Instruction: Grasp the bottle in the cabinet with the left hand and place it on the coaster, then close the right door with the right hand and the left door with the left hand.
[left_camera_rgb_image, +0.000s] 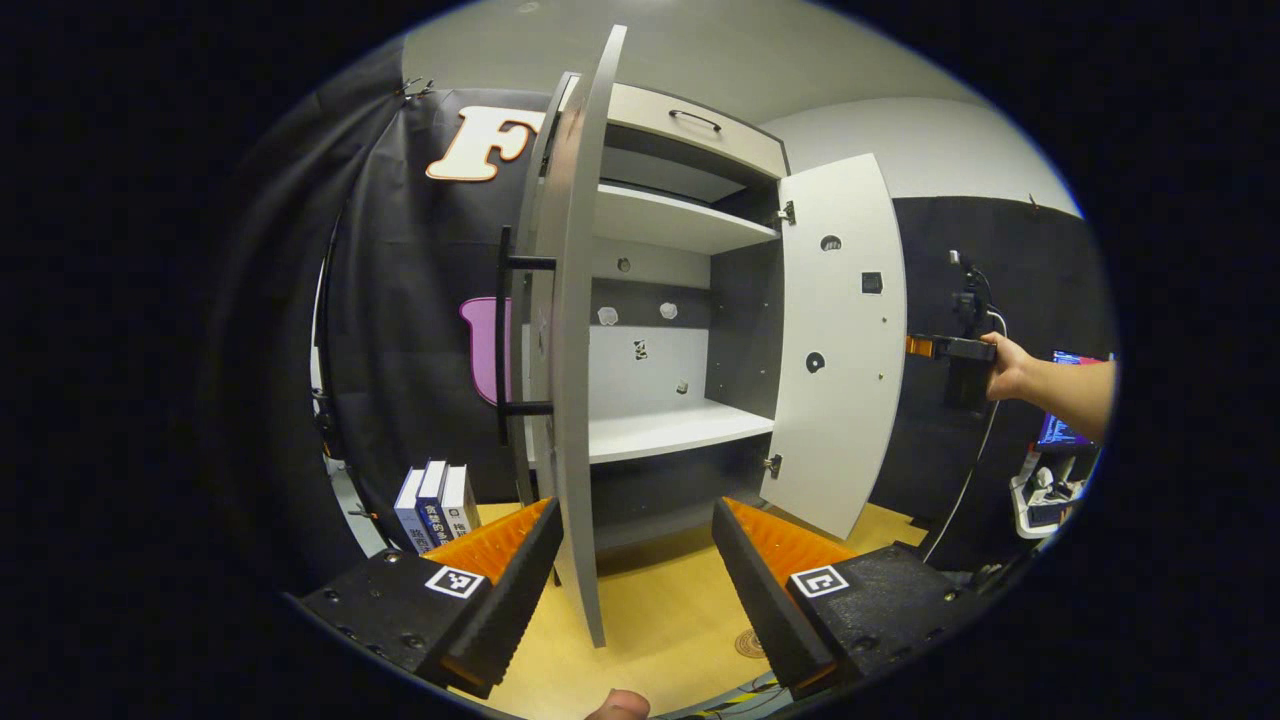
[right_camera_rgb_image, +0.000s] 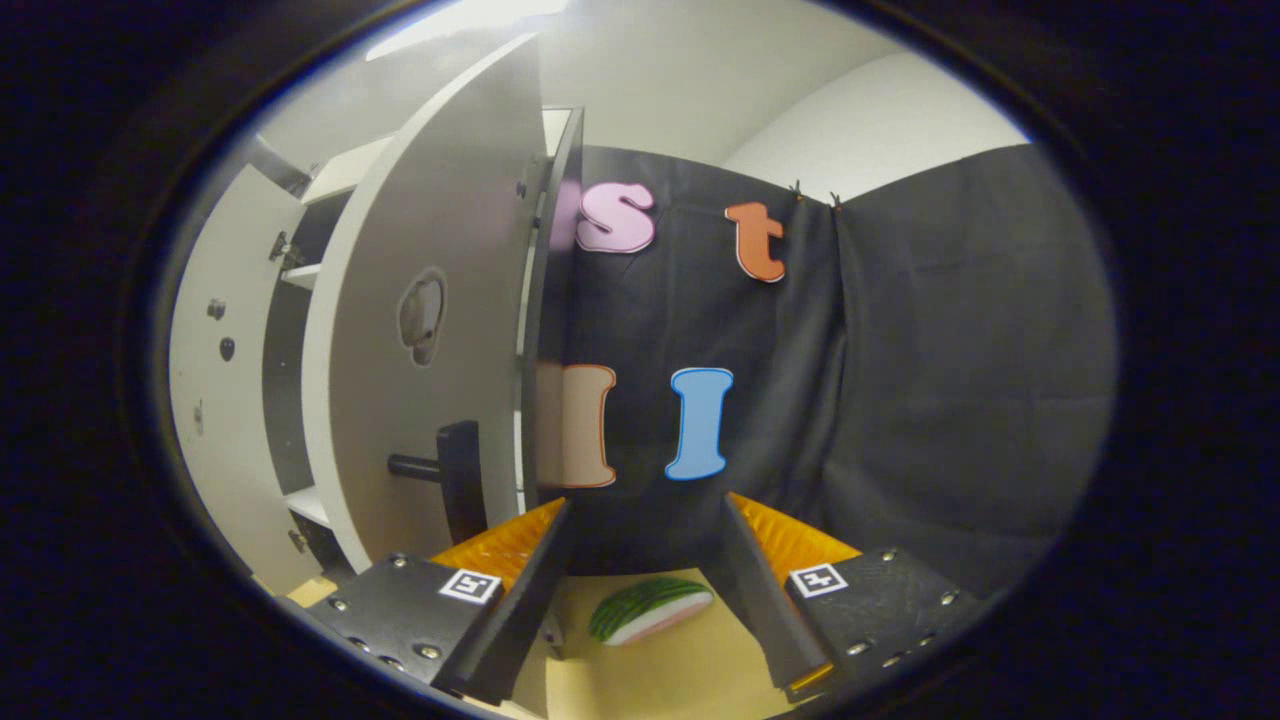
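1. Our left gripper (left_camera_rgb_image: 635, 570) sits at the bottom centre of the left gripper view, jaws wide apart, nothing between the pads. The left door (left_camera_rgb_image: 572, 330) runs edge-on up the middle of the frame and its lower edge drops into the gap between the fingers w/o clear contact. We judge we're lined up to push it shut.
2. Our right gripper (right_camera_rgb_image: 640, 590), bottom centre of the right gripper view, also has jaws apart and empty. It sits just right of the right door (right_camera_rgb_image: 420, 350), near the dark handle (right_camera_rgb_image: 455, 480) at lower left. We read that as set to swing the door closed.
3. In the left gripper view, mid right, a hand (left_camera_rgb_image: 1010, 368) holds that same gripper behind the right door's outer edge.
4. Cabinet (left_camera_rgb_image: 690, 300) shelves look bare; no bottle on them. The coaster (left_camera_rgb_image: 752, 643) may be the small round disc on the wooden tabletop (left_camera_rgb_image: 660, 620) at bottom centre, half hidden by a finger; we can't tell if the bottle stands there.
5. A green-and-white toy slice (right_camera_rgb_image: 650, 608) lies on the table between the right gripper's fingers, farther off.
6. Writing: 3 books (left_camera_rgb_image: 437, 503) at lower left have spine text too small to read. No brands legible.
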